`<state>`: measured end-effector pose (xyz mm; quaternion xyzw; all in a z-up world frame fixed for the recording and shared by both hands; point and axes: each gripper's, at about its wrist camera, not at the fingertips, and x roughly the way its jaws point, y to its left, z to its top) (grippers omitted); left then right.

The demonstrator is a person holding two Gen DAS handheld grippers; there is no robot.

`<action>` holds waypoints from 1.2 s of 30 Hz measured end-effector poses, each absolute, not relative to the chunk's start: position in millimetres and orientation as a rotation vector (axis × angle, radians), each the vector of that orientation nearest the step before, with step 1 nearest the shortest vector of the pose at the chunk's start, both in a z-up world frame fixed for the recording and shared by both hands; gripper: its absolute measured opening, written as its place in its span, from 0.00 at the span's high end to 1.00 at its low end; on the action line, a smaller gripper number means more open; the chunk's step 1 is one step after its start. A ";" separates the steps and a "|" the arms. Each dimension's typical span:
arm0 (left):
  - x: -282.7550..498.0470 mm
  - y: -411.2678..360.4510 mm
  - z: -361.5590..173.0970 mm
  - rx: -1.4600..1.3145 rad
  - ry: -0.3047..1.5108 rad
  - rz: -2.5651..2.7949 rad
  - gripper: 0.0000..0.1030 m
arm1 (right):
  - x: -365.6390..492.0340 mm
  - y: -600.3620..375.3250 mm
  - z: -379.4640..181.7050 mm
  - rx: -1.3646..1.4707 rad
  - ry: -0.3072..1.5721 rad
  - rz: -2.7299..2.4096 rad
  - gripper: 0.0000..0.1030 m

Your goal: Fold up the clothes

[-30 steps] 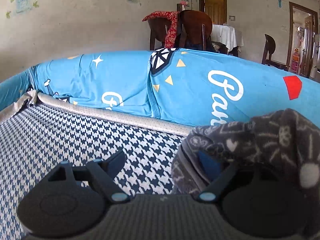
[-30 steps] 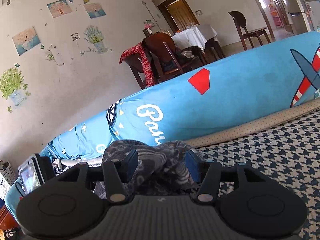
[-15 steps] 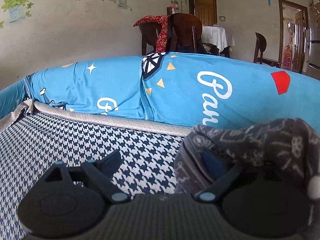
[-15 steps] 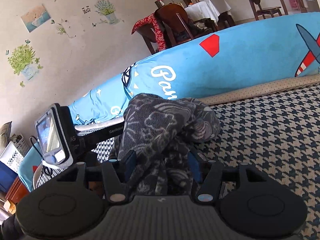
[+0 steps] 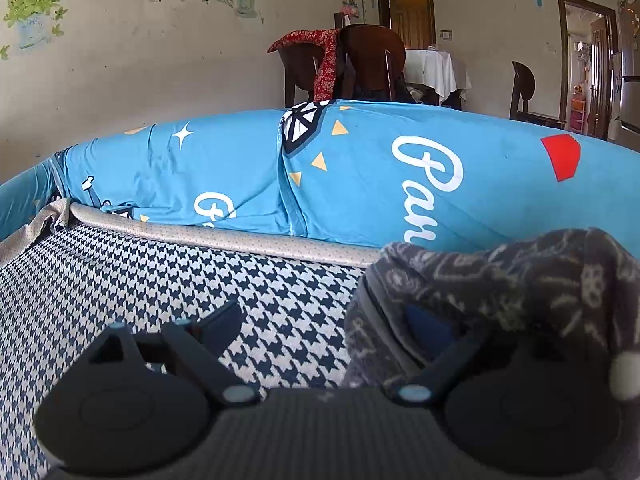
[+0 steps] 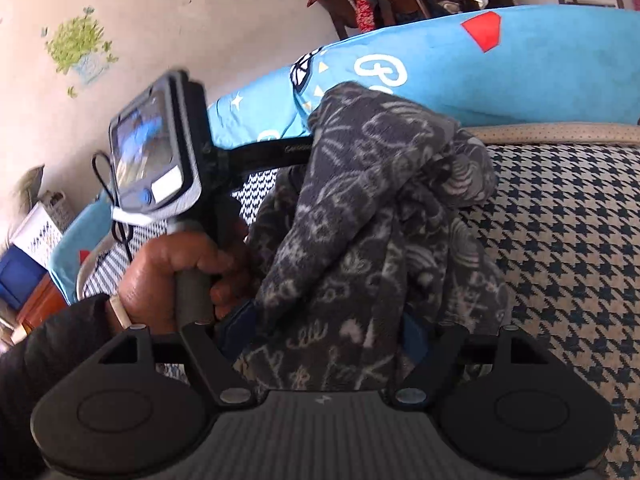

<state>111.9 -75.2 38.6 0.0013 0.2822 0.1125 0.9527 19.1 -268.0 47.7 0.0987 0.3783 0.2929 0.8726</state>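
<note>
Your right gripper (image 6: 326, 330) pinches the bunched dark-grey patterned fleece garment (image 6: 372, 216); your left gripper (image 5: 320, 320) is spread, fleece draping its right finger. Folding has barely begun, I judge.

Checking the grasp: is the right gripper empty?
No, the right gripper has the dark patterned garment bunched between its fingers.

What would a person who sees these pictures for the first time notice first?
Most striking is the dark grey patterned garment, bunched in a heap between the right tongs, whose fingers close on it. Behind it runs a long bright blue printed cushion along the far edge of the houndstooth surface. In the right wrist view, a hand grips the handle of the left tongs, which stand open.
</note>
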 end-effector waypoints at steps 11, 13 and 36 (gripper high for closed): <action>104.7 -78.7 48.8 -0.015 0.573 0.173 0.08 | 28.4 -283.5 56.9 0.225 0.669 0.454 0.79; 101.3 -81.4 51.6 -0.013 0.567 0.158 0.08 | 31.3 -295.1 62.6 0.259 0.629 0.412 0.79; 86.1 -89.0 55.8 -0.015 0.572 0.083 0.01 | 57.0 -358.0 80.9 0.353 0.550 0.110 0.79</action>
